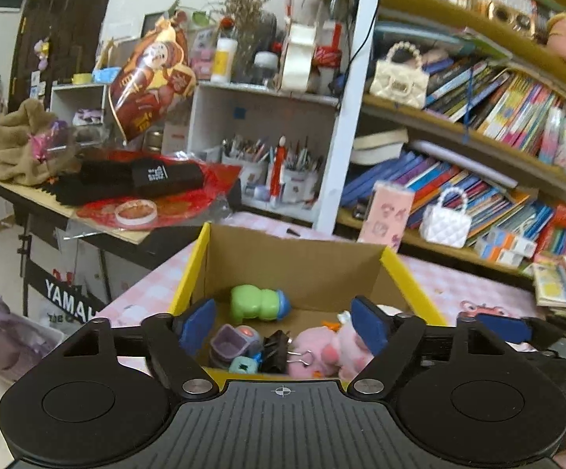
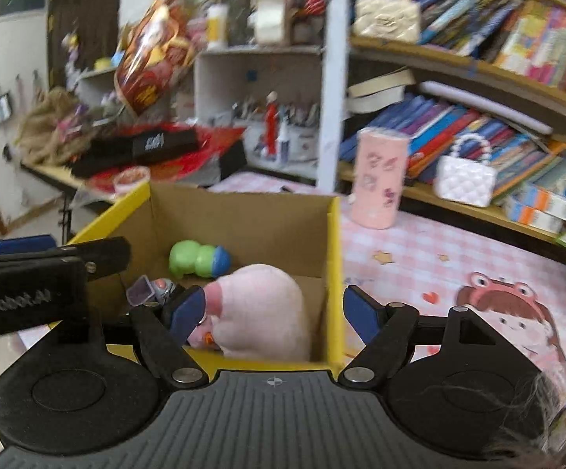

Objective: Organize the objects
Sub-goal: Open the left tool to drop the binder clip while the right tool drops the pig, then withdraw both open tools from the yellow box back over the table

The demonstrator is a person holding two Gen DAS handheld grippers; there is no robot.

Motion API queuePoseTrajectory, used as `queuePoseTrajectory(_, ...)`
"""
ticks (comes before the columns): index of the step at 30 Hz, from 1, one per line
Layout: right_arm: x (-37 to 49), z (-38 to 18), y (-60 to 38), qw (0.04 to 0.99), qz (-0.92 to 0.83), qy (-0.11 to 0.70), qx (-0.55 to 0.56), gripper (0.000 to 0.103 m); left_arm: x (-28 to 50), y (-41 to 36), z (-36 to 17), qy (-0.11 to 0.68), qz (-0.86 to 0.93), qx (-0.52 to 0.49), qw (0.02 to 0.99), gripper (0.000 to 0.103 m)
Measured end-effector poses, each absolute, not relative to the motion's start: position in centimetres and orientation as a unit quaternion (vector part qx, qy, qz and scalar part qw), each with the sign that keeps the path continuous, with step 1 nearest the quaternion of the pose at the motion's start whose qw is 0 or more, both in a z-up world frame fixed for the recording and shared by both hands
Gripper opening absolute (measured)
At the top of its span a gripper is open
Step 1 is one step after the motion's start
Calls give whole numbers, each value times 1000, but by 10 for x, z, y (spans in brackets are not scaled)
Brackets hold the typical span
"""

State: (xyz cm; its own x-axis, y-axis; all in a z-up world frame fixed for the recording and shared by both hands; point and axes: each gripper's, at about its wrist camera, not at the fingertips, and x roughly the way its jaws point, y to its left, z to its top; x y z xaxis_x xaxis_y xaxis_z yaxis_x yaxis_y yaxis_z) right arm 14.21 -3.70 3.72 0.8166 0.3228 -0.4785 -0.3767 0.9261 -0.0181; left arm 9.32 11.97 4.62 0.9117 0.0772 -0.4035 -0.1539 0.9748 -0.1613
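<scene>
Both hand-held grippers, left (image 1: 283, 326) and right (image 2: 273, 312), spread over cardboard box (image 1: 294, 254) (pink plush (image 2: 259, 308) inside).

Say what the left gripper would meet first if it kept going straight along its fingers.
Probably the pink plush toy and black binder clip lying in the cardboard box, just below the open left gripper. Depth is unclear; a flatter line would reach the box's far wall.

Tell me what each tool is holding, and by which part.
Nothing. The left tool and right tool are both open over the yellow-edged cardboard box; the pink plush toy lies loose inside.
</scene>
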Motion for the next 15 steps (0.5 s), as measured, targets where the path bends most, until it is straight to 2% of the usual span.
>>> queuePoseTrajectory(5,104,42,-62,965,103,240,-29,76,68,107,47,205,52,-50,976,81)
queuePoseTrajectory(15,14,17,-94,962,-14,273,-1,77,13,69,17,273,24,-6,962,89)
